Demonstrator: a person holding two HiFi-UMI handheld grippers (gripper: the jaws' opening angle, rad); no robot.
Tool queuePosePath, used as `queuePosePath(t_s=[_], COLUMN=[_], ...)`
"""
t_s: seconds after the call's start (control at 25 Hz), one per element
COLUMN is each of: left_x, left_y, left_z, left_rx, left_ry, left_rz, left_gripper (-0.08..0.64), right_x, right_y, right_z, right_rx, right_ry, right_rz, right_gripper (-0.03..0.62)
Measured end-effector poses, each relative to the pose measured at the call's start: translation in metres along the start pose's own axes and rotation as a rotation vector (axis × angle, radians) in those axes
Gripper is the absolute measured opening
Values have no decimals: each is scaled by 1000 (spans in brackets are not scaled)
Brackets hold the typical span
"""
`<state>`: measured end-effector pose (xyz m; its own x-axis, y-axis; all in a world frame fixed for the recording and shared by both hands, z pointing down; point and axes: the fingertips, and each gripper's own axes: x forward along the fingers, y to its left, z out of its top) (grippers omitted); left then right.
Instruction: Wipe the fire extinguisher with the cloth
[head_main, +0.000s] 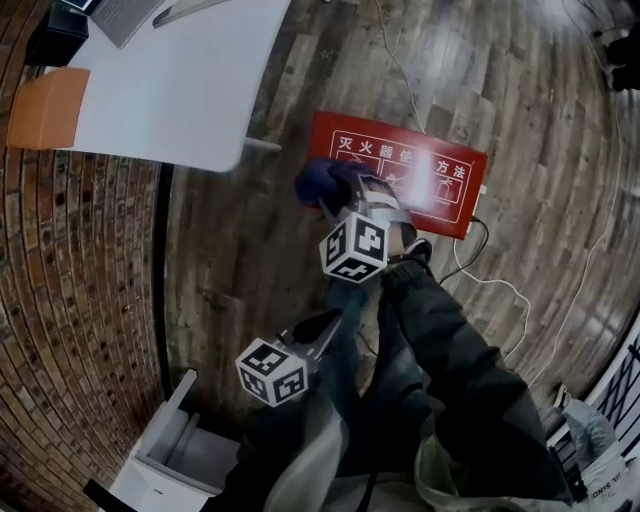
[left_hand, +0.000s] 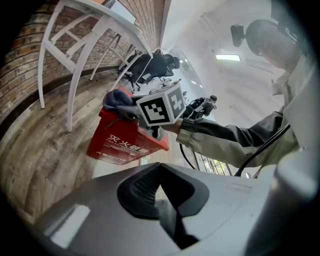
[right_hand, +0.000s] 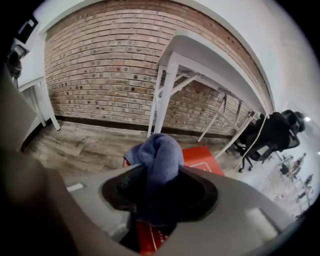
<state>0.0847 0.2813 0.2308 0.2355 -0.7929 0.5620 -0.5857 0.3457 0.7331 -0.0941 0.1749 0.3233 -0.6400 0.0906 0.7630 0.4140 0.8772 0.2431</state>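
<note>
At twelve o'clock, over the fire extinguisher box (head_main: 400, 165), right gripper (head_main: 328, 200) pinches the cloth (head_main: 314, 180) — best pressed flat; left gripper (head_main: 325, 328) closed, empty.

From my head view, my right gripper (head_main: 330, 205) and the blue cloth (head_main: 318, 180) it clamps cover one end of the red fire extinguisher box (head_main: 440, 190) and part of its white lettering, and the white table (head_main: 180, 90) runs off the top edge.
</note>
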Motion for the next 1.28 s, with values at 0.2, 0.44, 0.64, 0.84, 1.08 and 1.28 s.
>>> queuePosePath(t_s=[0.2,0.44,0.64,0.84,1.08,1.28], left_x=[7,15,5,-16,-40,-47], left_y=[17,35,25,-5,-30,-86], left_z=[16,49,74,96,112,113], left_rx=[29,97,145,204,235,264], left_ry=[-60,-89,-95,-91,-112,-139], left_rz=[52,132,139,105,77,40], left_gripper=[-2,-2,-2,-2,-2,-2], right_x=[-26,-81,-131,-185,-251,-328], right_y=[-5,-51,-66,-85,-100,-51], right_z=[-41,-118,-103,-100,-86,-58], right_rx=[39,126,416,653,935,1177], right_ry=[30,169,4,-60,-245,-450], right_rz=[-21,-108,-155,-269,-264,-90], right_gripper=[179,179,184,198,198,198])
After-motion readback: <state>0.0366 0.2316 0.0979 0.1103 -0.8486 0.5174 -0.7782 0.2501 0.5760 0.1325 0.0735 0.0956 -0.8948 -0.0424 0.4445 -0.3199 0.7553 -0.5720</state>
